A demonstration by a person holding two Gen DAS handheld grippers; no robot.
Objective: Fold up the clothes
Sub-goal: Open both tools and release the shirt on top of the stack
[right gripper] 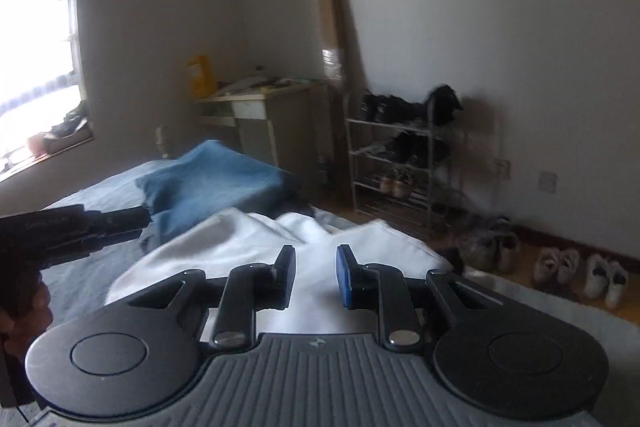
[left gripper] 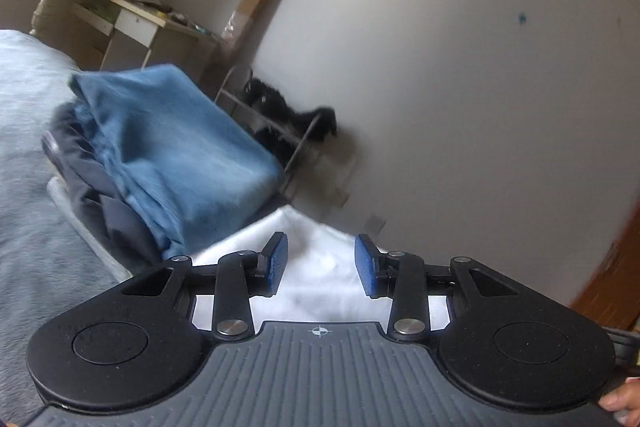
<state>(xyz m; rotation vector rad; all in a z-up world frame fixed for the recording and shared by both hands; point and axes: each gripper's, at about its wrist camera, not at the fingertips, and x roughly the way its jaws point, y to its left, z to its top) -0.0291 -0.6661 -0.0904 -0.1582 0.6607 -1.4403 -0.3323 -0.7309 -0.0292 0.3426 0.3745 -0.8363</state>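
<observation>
The left gripper point(left gripper: 320, 263) is hovering over the white garment point(left gripper: 320, 291) with its blue-padded fingers point(left gripper: 277, 265) standing apart and nothing between them; the right gripper point(right gripper: 316, 277) is likewise hanging above the same cloth, its fingers point(right gripper: 345, 277) set narrower but still parted, pinching nothing. The white garment is lying directly below both tools on the grey-blue bedspread point(left gripper: 28, 163), rumpled, with soft ridges and what looks like a V-shaped dip near its far edge in the right wrist view. It is looking thin, light and limp, so it will probably be sagging and sliding when lifted, and a single layer may slip from the pads; taking hold at a hem, corner or shoulder seam, one tool on each side, seems the surest grip. Just beyond it a blue folded garment point(left gripper: 180, 147) is sitting on top of darker clothes point(left gripper: 100, 195), forming a stack on the bed. Farther off, a shoe rack point(right gripper: 400, 155) and a small desk point(right gripper: 256, 111) are standing against the wall.
</observation>
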